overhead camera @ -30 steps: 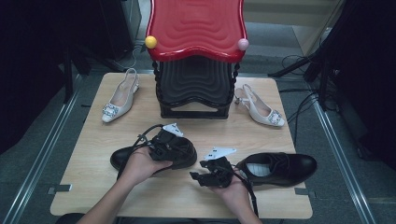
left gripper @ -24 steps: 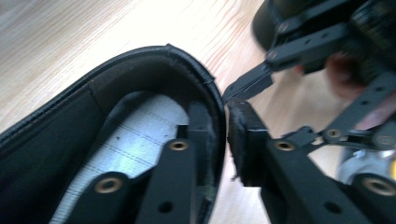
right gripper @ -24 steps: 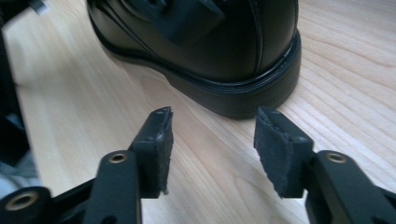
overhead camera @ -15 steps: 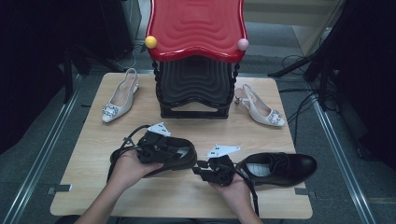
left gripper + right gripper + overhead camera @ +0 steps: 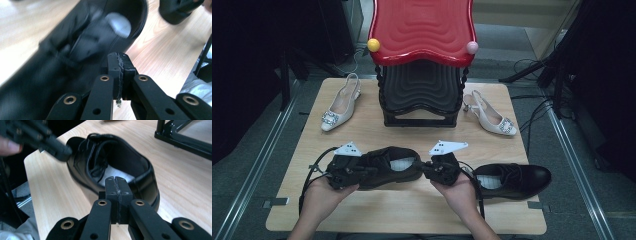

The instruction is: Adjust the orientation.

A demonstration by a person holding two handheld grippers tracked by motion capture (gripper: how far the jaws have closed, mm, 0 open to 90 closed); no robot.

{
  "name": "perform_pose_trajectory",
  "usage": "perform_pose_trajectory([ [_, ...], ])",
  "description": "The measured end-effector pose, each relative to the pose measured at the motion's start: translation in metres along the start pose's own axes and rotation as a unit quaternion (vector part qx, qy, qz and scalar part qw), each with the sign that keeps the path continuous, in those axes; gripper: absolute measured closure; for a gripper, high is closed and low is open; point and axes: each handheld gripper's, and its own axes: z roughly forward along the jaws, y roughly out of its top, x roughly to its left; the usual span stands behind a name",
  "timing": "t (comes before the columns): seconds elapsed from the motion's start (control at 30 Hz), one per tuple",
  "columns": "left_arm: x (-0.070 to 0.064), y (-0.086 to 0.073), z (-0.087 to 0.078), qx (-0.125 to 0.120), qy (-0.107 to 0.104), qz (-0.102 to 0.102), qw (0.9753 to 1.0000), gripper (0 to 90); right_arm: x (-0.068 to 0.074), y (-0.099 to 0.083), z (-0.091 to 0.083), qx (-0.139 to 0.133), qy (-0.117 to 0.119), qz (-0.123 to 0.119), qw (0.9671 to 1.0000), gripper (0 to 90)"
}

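Black leather shoe [image 5: 387,165] lies mid-table between my left gripper [image 5: 346,171] and right gripper [image 5: 439,167], white insole showing inside. Left gripper view: jaws pressed together beside its blurred laces. Right gripper view: jaws closed at its heel rim [image 5: 142,173].

No readable text, label, brand, number or sign appears anywhere. The white insole patch inside the black lace-up shoe [image 5: 392,165] is blurred and shows no legible print. The grey three-cornered plates on the grippers carry small dark dots only, no characters.
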Motion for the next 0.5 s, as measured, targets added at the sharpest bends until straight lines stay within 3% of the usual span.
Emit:
perform_pose_trajectory([
  [0.17, 0.009, -0.016, 0.008, 0.007, 0.020, -0.016, 0.9996, 89.4, -0.002, 0.011, 0.017, 0.004, 0.003, 0.003, 1.0000, 90.0],
  [0.3, 0.021, -0.020, 0.013, 0.005, 0.003, -0.024, 0.9997, 89.7, -0.002, 0.015, 0.042, 0.032, -0.003, -0.017, 0.9993, 90.0],
  [0.4, 0.021, -0.021, 0.014, -0.001, 0.012, -0.019, 0.9997, 89.8, 0.001, 0.014, 0.051, 0.050, -0.006, -0.038, 0.9980, 90.0],
  [0.5, 0.024, -0.021, 0.015, -0.004, 0.006, -0.023, 0.9997, 89.8, 0.006, 0.014, 0.052, 0.061, -0.013, -0.052, 0.9967, 90.0],
])
